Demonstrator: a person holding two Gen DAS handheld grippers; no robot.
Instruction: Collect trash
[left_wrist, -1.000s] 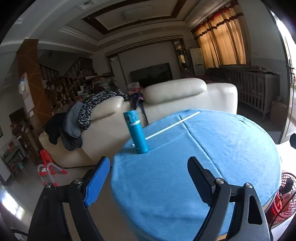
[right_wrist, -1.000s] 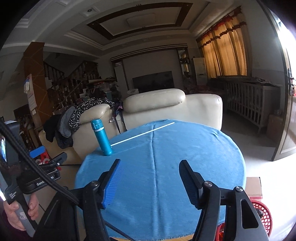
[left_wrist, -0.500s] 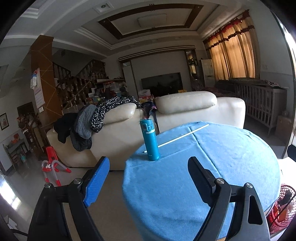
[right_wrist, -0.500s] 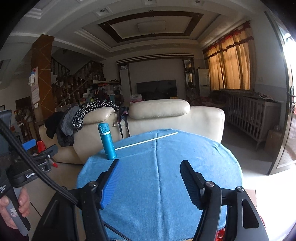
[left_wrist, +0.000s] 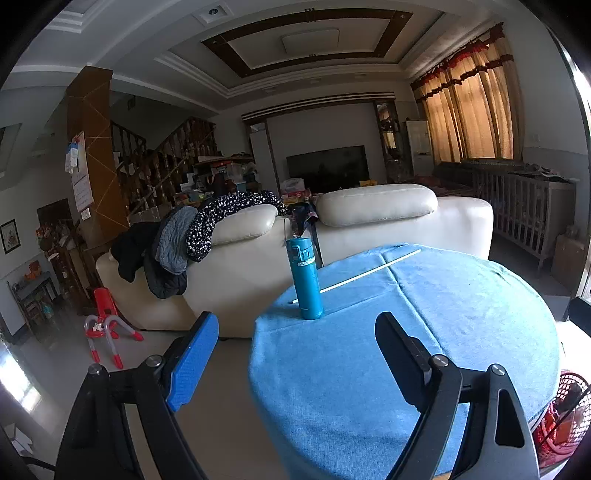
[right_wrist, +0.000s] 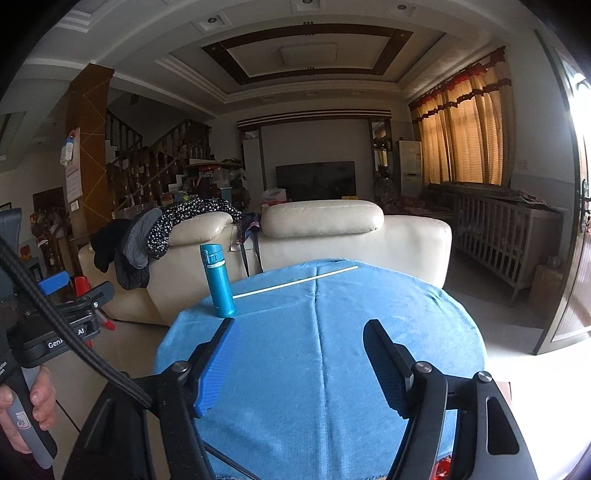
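A round table with a blue cloth holds an upright teal bottle near its far left edge and a long thin white stick lying behind it. My left gripper is open and empty, held off the table's near left edge. My right gripper is open and empty above the near part of the cloth. The left gripper also shows in the right wrist view, held in a hand at the left.
A red mesh basket stands on the floor at the table's right. A cream sofa draped with clothes stands behind the table. A red stool is on the floor at left. A wooden crib is at right.
Both grippers have pulled back and tilted up, so the table and bottle look farther away and lower. Both stay open and empty.
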